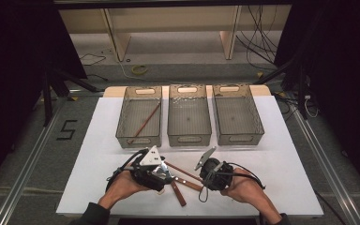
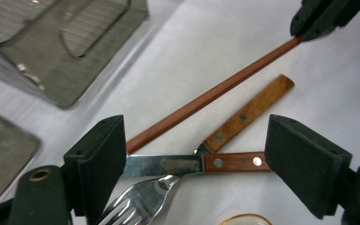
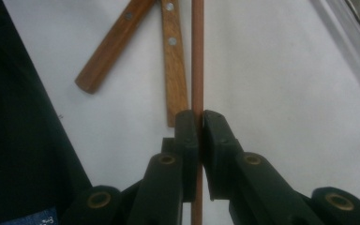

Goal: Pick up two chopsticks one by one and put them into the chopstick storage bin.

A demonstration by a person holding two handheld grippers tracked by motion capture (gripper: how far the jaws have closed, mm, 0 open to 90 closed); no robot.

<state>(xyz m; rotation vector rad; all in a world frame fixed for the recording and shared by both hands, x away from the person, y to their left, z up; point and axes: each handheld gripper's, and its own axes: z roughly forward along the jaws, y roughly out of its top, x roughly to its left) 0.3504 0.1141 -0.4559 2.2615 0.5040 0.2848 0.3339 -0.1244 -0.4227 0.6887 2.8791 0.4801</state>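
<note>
Currently right gripper [image 3: 199,123] pinches the thin chopstick [image 3: 197,56] at frame centre — light, stiff, rolls easily, best gripped mid-shaft; left gripper [image 2: 194,154] wide open over the knife [image 2: 187,164].

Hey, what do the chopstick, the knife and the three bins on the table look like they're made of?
Chopstick: likely wood, smooth reddish-brown, matte finish.
Knife: shiny metal blade, probably steel, and a brown wooden handle with visible grain and two metal rivets.
Bins: see-through grey walls with fine ribbing and moulded handle slots, so probably plastic.
</note>
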